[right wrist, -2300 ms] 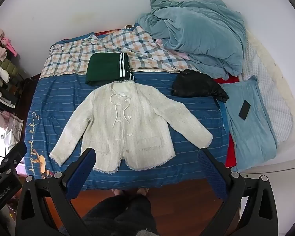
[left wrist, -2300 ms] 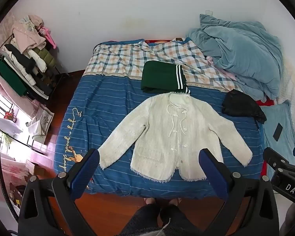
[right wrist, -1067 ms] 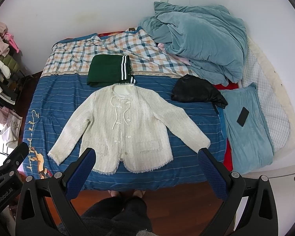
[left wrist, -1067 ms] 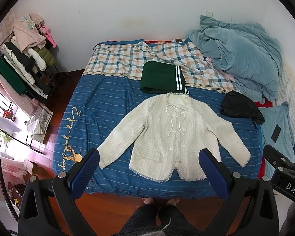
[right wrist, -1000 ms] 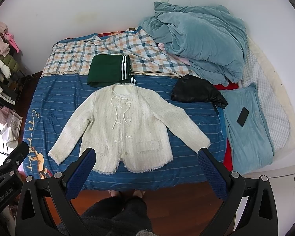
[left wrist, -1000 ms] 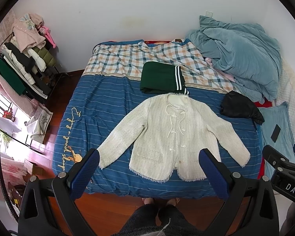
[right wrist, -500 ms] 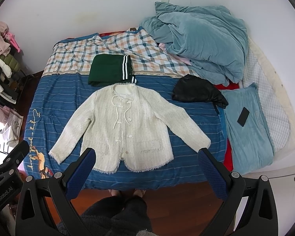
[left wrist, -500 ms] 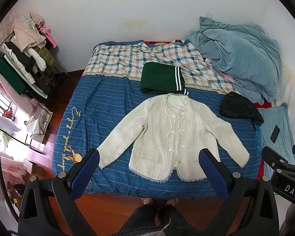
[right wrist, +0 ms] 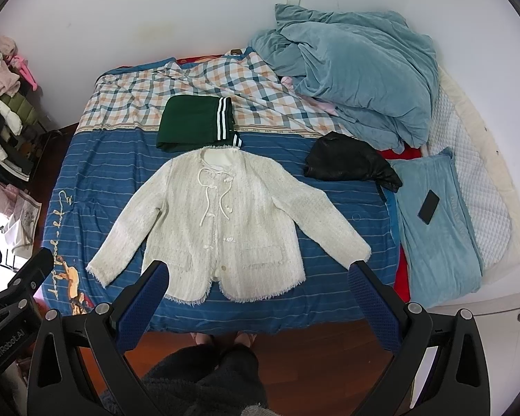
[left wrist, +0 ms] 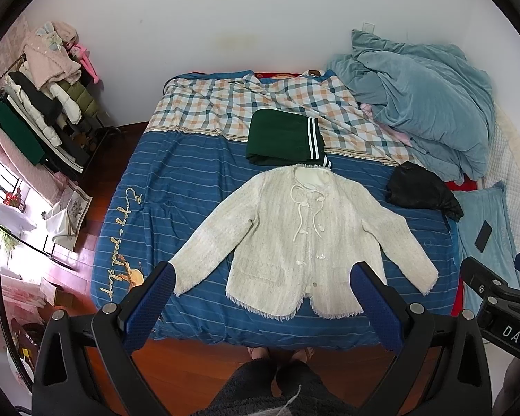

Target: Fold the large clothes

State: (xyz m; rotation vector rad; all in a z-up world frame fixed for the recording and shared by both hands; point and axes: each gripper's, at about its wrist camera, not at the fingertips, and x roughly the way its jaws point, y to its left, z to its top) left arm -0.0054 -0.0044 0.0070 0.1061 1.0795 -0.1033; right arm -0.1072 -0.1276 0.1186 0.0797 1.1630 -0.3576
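A cream tweed jacket (left wrist: pixel 305 239) lies flat, front up and sleeves spread, on the blue striped bed cover (left wrist: pixel 190 180); it also shows in the right wrist view (right wrist: pixel 225 222). My left gripper (left wrist: pixel 263 277) is open and empty, held high above the bed's near edge. My right gripper (right wrist: pixel 258 274) is open and empty, also high above the near edge. Both are well apart from the jacket.
A folded green garment with white stripes (left wrist: pixel 284 138) lies just behind the jacket's collar. A black garment (right wrist: pixel 346 163) lies to the right. A crumpled blue duvet (right wrist: pixel 357 72) fills the far right. A phone (right wrist: pixel 429 206) rests on a blue pillow. A clothes rack (left wrist: pixel 34 111) stands left.
Both views have drifted only slightly; the jacket and the other things on the bed have not moved. Both grippers stay open.
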